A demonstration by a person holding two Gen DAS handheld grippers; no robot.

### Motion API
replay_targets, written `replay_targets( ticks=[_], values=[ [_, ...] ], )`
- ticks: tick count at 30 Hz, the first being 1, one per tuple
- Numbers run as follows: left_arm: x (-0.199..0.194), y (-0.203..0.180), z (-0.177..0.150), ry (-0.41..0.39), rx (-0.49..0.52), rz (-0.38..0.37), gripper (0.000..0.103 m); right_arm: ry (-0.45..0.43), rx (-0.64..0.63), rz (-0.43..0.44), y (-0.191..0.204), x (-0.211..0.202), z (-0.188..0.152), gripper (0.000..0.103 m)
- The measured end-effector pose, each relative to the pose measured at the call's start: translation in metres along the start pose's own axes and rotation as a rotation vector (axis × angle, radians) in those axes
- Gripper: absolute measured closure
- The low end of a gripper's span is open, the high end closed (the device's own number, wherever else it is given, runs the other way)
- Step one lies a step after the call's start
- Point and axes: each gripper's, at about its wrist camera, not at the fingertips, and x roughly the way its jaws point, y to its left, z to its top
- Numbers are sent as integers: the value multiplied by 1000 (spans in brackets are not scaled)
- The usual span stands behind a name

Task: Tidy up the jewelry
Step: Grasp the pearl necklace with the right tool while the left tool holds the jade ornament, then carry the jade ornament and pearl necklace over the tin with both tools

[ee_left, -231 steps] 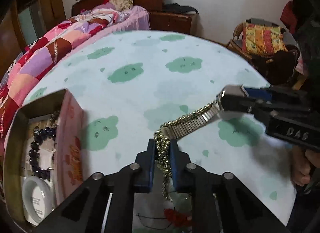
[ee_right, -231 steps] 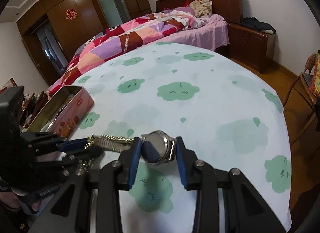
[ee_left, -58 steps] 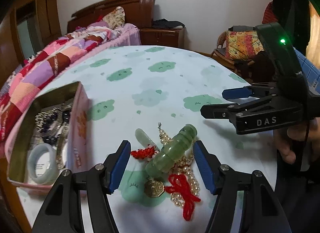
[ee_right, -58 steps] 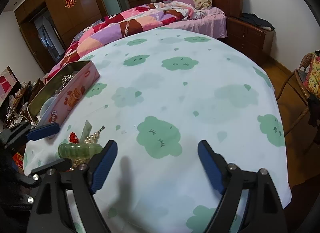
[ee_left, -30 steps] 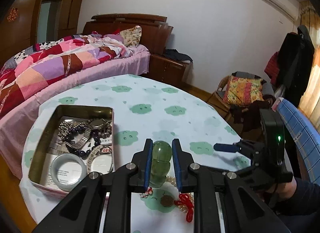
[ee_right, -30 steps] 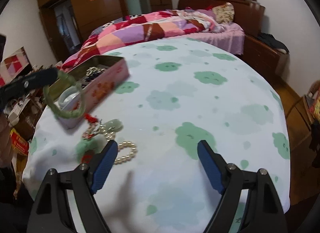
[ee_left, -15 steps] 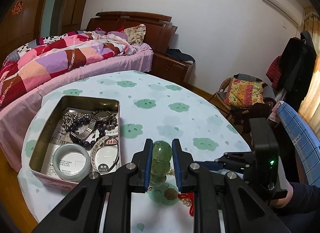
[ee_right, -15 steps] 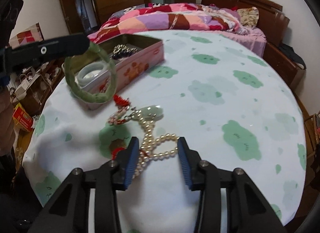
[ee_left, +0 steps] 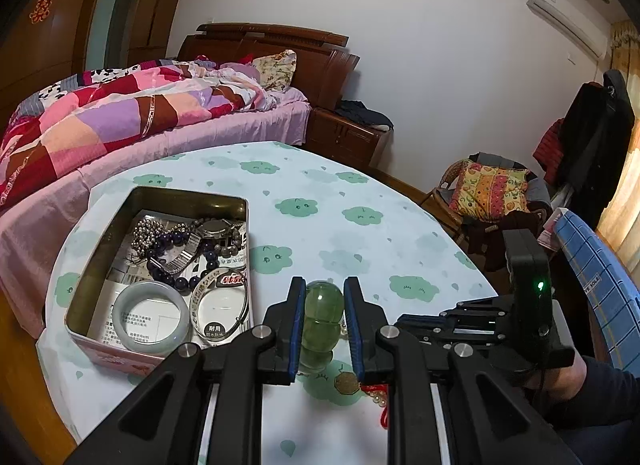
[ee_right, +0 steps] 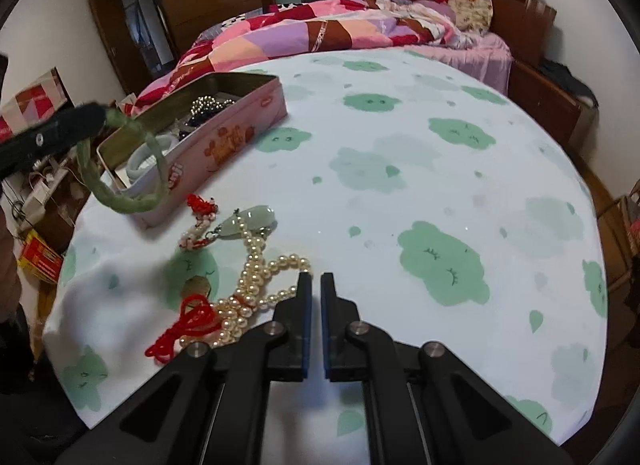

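While the green bangle (ee_left: 322, 315) hangs clamped edge-on in the left gripper (ee_left: 323, 325) above the table (ee_left: 328, 201), only the right wrist view shows its full ring (ee_right: 120, 169), beside the tin (ee_right: 224, 137). Having just closed, the right gripper (ee_right: 316, 285) is pinched together with nothing visible between its jaws, its tips beside the pearls (ee_right: 256, 277). Only the left view shows the tin's white bangle (ee_left: 150, 315) and watch (ee_left: 200, 237).
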Motion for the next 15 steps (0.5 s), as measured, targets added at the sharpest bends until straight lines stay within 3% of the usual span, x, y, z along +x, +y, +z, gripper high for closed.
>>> replay_targets(
  ticks=[2, 4, 7, 9, 11, 12, 15],
  values=[
    [0, -2, -1, 3, 4, -3, 84, -14, 17, 32, 1, -2, 2, 85],
    [1, -3, -1, 6, 7, -5, 84, -22, 17, 59, 6, -2, 3, 54],
    [2, -2, -2, 10, 6, -7, 84, -22, -20, 61, 20, 3, 6, 53],
    [2, -1, -3, 11, 3, -7, 84, 1, -49, 64, 28, 12, 8, 57],
    [3, 0, -3, 12, -1, -6, 84, 56, -80, 28, 32, 28, 8, 76],
    [3, 1, -3, 12, -2, -5, 84, 33, -87, 0, 33, 24, 9, 87],
    [1, 2, -2, 6, -7, -3, 84, 32, -56, 28, 28, 13, 11, 94]
  ],
)
